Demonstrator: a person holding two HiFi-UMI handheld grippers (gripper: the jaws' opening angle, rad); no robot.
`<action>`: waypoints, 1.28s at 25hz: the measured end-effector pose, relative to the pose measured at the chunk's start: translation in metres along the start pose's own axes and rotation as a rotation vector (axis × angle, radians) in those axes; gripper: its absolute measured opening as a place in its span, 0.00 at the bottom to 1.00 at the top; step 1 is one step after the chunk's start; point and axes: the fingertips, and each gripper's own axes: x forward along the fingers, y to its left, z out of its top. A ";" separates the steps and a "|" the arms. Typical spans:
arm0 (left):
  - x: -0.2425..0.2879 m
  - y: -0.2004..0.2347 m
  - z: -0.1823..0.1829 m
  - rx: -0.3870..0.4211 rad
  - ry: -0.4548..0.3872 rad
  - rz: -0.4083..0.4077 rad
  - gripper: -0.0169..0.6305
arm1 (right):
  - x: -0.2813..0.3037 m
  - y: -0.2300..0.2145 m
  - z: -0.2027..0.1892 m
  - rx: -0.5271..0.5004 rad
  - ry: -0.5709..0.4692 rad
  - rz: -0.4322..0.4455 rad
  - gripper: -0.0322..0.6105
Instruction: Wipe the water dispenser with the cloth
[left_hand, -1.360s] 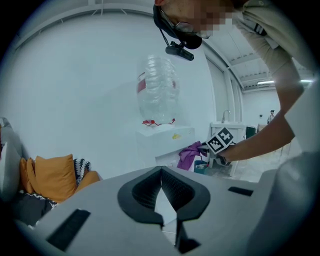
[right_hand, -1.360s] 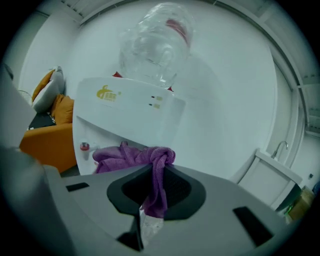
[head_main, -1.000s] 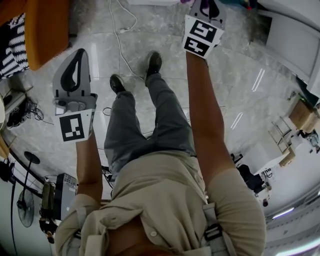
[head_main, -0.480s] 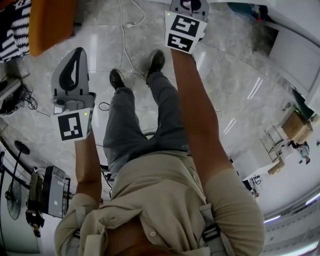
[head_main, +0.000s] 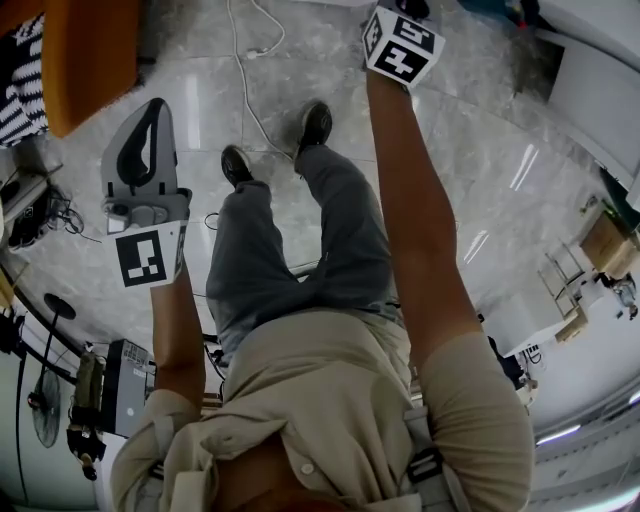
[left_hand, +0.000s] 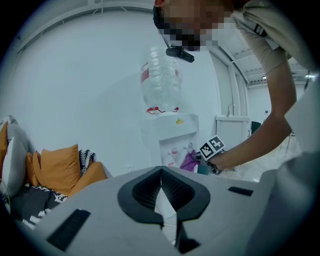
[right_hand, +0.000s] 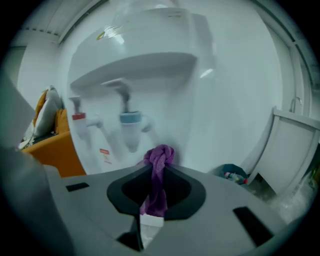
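Note:
The white water dispenser (right_hand: 150, 75) fills the right gripper view, with a red tap (right_hand: 80, 118) and a blue tap (right_hand: 130, 120) under its overhang. My right gripper (right_hand: 158, 169) is shut on a purple cloth (right_hand: 160, 156), whose bunched end sticks out just in front of the dispenser's panel below the blue tap. In the left gripper view the dispenser (left_hand: 175, 131) stands farther off with a clear bottle (left_hand: 160, 80) on top, and the cloth (left_hand: 189, 161) shows at its front. My left gripper (left_hand: 161, 171) hangs back at the left, shut and empty.
An orange sofa with cushions (left_hand: 60, 167) stands left of the dispenser. A white cable (head_main: 243, 70) runs over the marble floor near the person's shoes. A small bin (right_hand: 233, 175) and a white cabinet (right_hand: 290, 150) sit to the dispenser's right.
The right gripper swung left along the dispenser and then back to the right. The left gripper stayed about where it was.

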 end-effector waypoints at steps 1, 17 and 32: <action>0.004 -0.003 -0.001 0.005 0.000 -0.008 0.05 | -0.001 -0.015 0.003 0.005 -0.020 -0.022 0.15; -0.004 0.013 -0.023 0.002 0.018 0.055 0.05 | 0.034 0.111 -0.003 -0.192 -0.065 0.216 0.15; -0.008 0.025 -0.045 0.003 0.037 0.061 0.05 | 0.045 0.116 -0.015 -0.221 -0.064 0.183 0.15</action>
